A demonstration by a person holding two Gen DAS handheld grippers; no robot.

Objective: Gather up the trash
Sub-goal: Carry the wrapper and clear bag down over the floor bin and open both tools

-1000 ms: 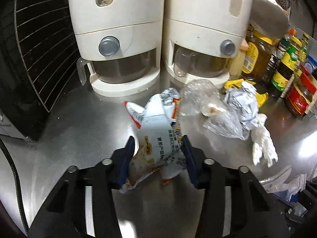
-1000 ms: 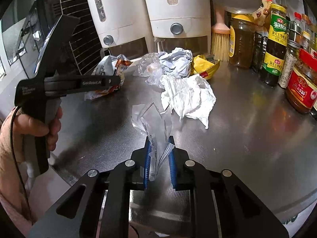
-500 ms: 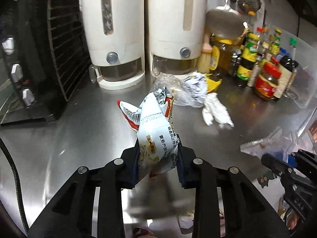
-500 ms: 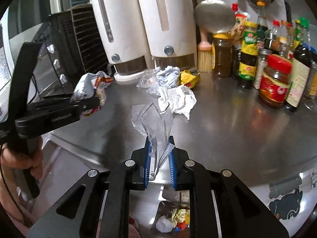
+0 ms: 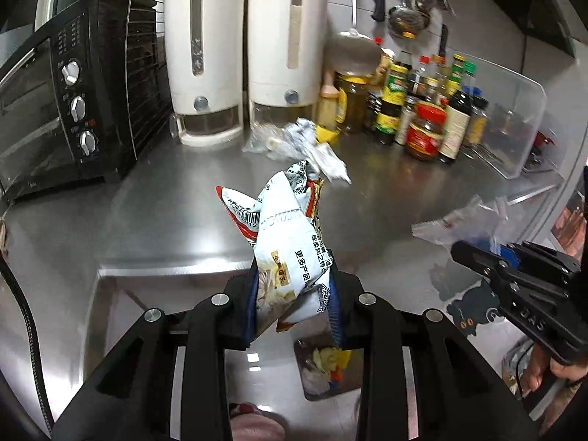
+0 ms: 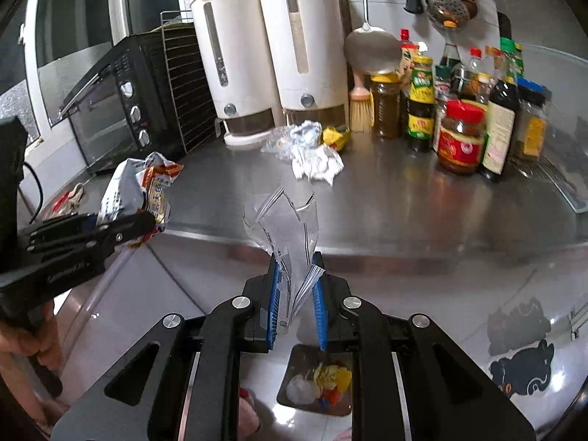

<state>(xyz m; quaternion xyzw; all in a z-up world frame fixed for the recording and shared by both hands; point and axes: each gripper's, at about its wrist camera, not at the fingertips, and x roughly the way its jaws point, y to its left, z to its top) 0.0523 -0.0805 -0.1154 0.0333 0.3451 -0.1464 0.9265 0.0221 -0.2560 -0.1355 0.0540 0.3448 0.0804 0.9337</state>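
My left gripper (image 5: 294, 301) is shut on a crumpled white and red snack bag (image 5: 290, 242), held in the air just off the steel counter's front edge (image 5: 176, 268). My right gripper (image 6: 296, 305) is shut on a clear plastic wrapper (image 6: 286, 228), also off the counter. Each gripper shows in the other's view: the left gripper (image 6: 121, 228) with its snack bag (image 6: 139, 187), the right gripper (image 5: 488, 257) with the wrapper (image 5: 463, 224). Below both on the floor sits a bin (image 6: 316, 382) with trash in it. More trash (image 6: 312, 147) lies on the counter by the white dispensers.
Two white dispensers (image 5: 242, 51) stand at the back, a black toaster oven (image 5: 62, 92) at left. Sauce bottles and jars (image 6: 463, 110), a brush (image 6: 358, 103) and a clear tray (image 5: 514, 125) line the right. Utensils hang on the wall. A foot (image 6: 250, 415) shows by the bin.
Both grippers pulled back and up from the counter, carrying the snack bag and the clear wrapper out past the front edge. The left jaws tightened on the bag. The floor bin came into view.
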